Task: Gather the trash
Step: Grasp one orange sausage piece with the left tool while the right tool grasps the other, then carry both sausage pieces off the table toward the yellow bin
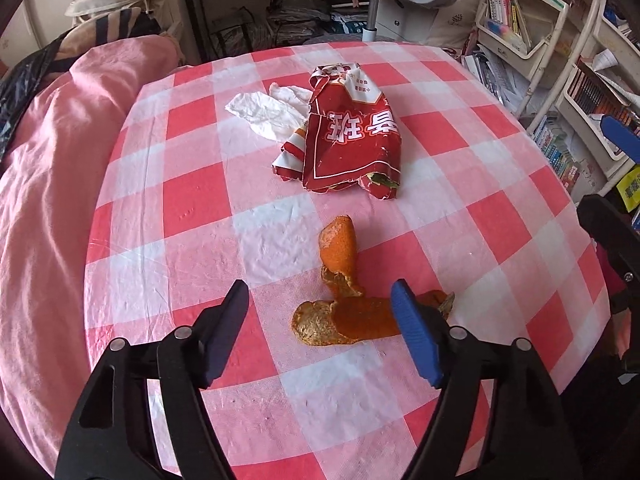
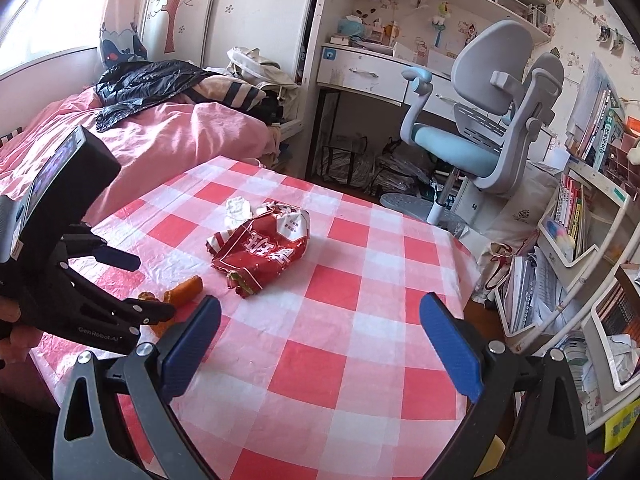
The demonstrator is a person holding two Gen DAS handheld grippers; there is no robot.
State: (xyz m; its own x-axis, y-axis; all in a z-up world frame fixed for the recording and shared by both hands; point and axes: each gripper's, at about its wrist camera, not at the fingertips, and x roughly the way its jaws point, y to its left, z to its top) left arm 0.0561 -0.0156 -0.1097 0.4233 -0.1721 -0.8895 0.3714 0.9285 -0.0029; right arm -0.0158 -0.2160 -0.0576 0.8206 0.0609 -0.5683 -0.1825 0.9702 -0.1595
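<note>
Lying crumpled near the middle of the table, the red snack bag is the only container among the trash — its torn mouth gapes toward the near edge and a scrap of something dark green shows just inside, too small to identify. A white tissue rests against the bag's far left side, touching it. Nearer the camera, pieces of orange peel sprawl on the cloth, well apart from the bag: one curled piece stands up, and a flatter piece lies below it. The left gripper hangs over that flatter piece with its jaws spread fairly wide; one blue pad overlaps the peel's right end in the left wrist view, the other pad stands clear on the left, and nothing is clamped between them. The right gripper hovers over bare cloth at the near side of the table, jaws wide apart and empty, with the bag well beyond its tips. From the right wrist view the left gripper's black body partly hides the peel. The table wears a red, pink and white checked plastic cloth, wrinkled in places. A bed with a pink cover butts against its left side, a dark jacket heaped on it. Beyond stand a white desk, a grey and blue chair, and — to the right — white shelves crammed with books.
</note>
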